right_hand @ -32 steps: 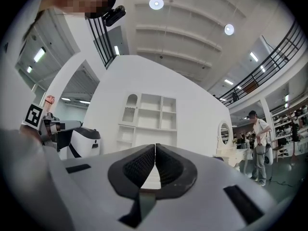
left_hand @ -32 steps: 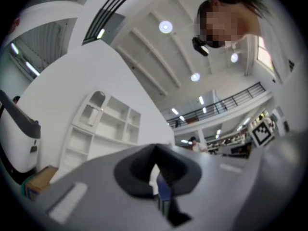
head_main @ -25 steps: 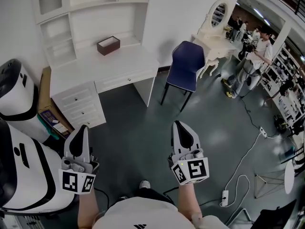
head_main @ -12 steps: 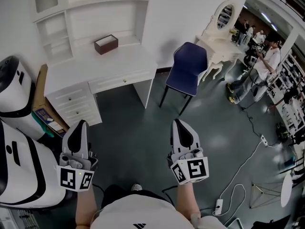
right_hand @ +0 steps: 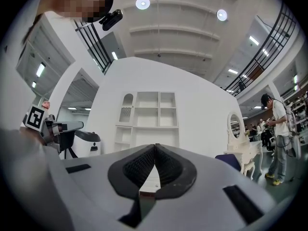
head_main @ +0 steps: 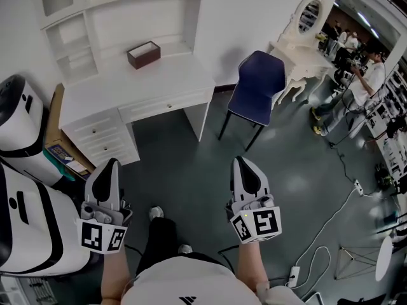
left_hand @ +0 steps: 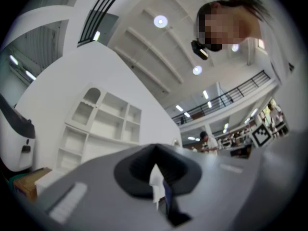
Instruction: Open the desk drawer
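Note:
The white desk (head_main: 137,81) with its shelf unit stands against the far wall, ahead and to the left. A long shallow drawer (head_main: 168,105) with a small knob sits closed under the desktop, and a stack of closed drawers (head_main: 105,138) fills the desk's left end. My left gripper (head_main: 111,162) and right gripper (head_main: 240,161) are held side by side over the dark floor, well short of the desk. Both are shut with nothing between the jaws. The shelf unit (right_hand: 149,114) shows beyond the closed right gripper (right_hand: 155,147), and also past the closed left gripper (left_hand: 155,150).
A brown box (head_main: 143,54) sits on the desktop. A blue chair (head_main: 257,84) stands right of the desk, with a white dressing table (head_main: 299,46) behind it. Large white machines (head_main: 22,126) and a cardboard box (head_main: 60,151) crowd the left. Cables and a power strip (head_main: 294,273) lie at the lower right.
The person has stepped forward, and a dark-trousered leg now shows below. Both grippers have moved toward the desk, still shut and side by side.

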{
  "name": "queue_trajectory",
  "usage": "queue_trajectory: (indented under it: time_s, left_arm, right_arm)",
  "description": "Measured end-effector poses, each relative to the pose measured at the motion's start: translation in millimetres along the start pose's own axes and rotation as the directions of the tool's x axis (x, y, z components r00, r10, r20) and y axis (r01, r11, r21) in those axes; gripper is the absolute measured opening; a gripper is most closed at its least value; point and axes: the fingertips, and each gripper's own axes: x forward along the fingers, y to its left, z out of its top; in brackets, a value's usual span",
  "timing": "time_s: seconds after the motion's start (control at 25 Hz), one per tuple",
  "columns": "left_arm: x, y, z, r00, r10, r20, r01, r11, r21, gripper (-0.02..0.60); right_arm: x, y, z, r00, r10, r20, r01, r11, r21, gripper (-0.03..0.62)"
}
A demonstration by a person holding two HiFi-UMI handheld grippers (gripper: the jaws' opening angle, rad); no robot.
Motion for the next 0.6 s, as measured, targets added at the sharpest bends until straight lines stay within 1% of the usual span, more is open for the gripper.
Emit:
queue_trajectory:
  time_s: [0.24, 0.6]
  left_arm:
    - [31, 33, -15, 1.0, -0.002, 0.004, 0.002, 1.0, -0.01, 0.006]
    - [91, 101, -30, 1.0, -0.022, 0.016, 0.022, 1.0, -0.009, 0.006]
  right_arm:
    - [45, -1, -5, 1.0, -0.004, -0.001, 0.004, 1.0, -0.009, -0.009]
    - [137, 2, -5, 1.0, -0.014, 0.019, 0.014, 1.0, 0.001, -0.009]
